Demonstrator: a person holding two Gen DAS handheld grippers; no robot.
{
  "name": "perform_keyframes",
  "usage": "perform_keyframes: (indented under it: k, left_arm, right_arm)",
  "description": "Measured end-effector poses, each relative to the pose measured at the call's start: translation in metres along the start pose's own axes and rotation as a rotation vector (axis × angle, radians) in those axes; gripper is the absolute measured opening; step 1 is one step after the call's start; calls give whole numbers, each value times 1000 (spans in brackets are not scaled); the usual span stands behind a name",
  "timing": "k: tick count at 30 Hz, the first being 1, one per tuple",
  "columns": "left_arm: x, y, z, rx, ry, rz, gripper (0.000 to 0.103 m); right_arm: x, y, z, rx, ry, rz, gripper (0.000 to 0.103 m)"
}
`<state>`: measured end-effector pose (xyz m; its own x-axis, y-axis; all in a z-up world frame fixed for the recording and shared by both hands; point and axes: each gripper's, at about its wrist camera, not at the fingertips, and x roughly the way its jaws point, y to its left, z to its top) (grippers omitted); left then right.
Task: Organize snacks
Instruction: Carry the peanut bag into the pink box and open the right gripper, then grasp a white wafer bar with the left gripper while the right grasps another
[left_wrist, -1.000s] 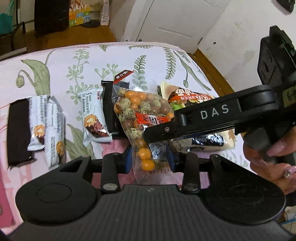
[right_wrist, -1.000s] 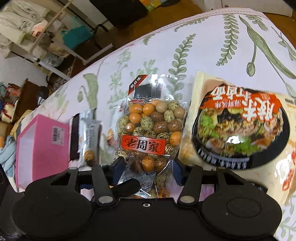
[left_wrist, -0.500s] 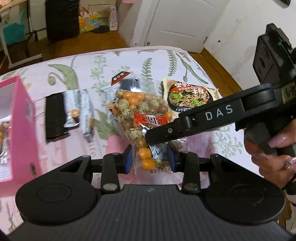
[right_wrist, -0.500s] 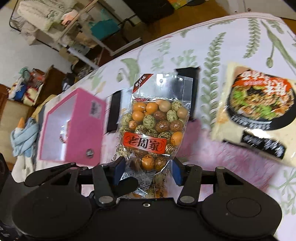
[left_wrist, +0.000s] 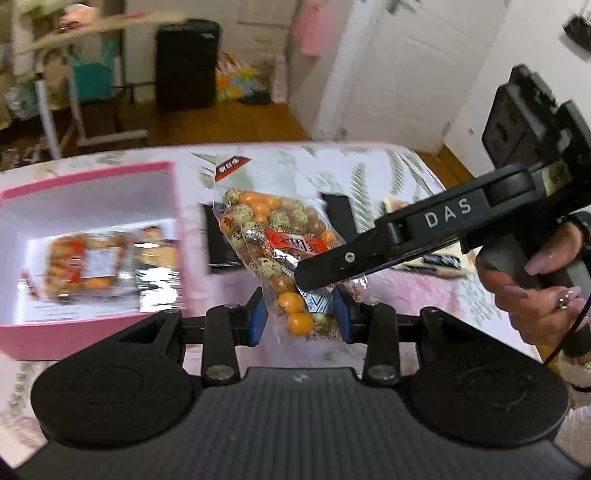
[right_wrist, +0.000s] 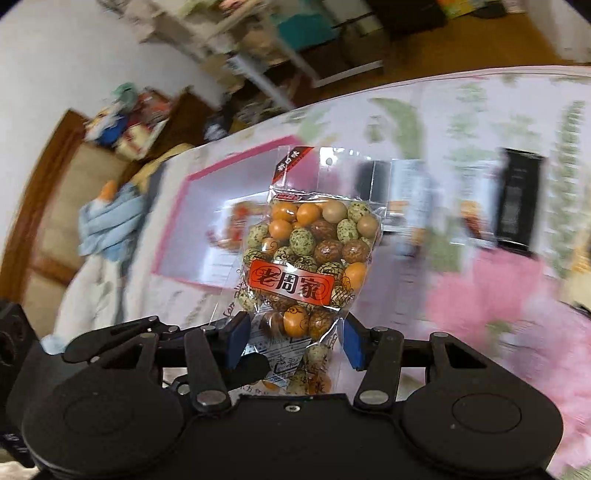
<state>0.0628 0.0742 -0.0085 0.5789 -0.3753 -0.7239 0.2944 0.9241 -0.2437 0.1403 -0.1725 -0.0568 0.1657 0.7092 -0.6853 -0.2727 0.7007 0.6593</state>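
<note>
1. The left gripper is clamped on the lower end of a clear bag of coated nuts, which stands up at the centre of the left wrist view.
2. The right gripper straddles the same bag near its bottom seal; its blue pads sit against the crinkled film, so it appears clamped on the bag too — though less tightly.
3. A pink box lies open at the left of the left wrist view, with a similar nut packet already inside.
4. The surface under everything is a bed with a leaf-print cover, not a bench; black packets lie beyond the bag.
5. Risks, as a judgement:
   - Slick film could slide out of either grip, because only the thin lower end is pinched.
   - Two grippers pulling unevenly could tear the seal — spilling nuts.
   - The bag's tall upper end could catch the box wall on the way in.
</note>
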Motion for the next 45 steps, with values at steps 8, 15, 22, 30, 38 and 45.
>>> perform_keyframes:
  k: [8, 15, 22, 30, 38, 45]
  left_arm:
    - [-28, 72, 8, -51, -87, 157, 36]
    - [-1, 127, 17, -84, -86, 224, 36]
    - [26, 154, 18, -144, -42, 279, 49]
    - [13, 135, 10, -110, -50, 348, 50]
    - [-6, 108, 25, -102, -74, 276, 50]
    - [9, 59, 40, -46, -60, 178, 47]
  right_arm:
    - [67, 55, 42, -72, 16, 140, 58]
    - [131, 73, 75, -47, 44, 134, 58]
    - [161, 64, 82, 8, 71, 139, 64]
    - [128, 59, 72, -33, 69, 147, 69]
    - [33, 43, 59, -143, -87, 35, 71]
    - [-37, -4, 41, -207, -238, -159, 71]
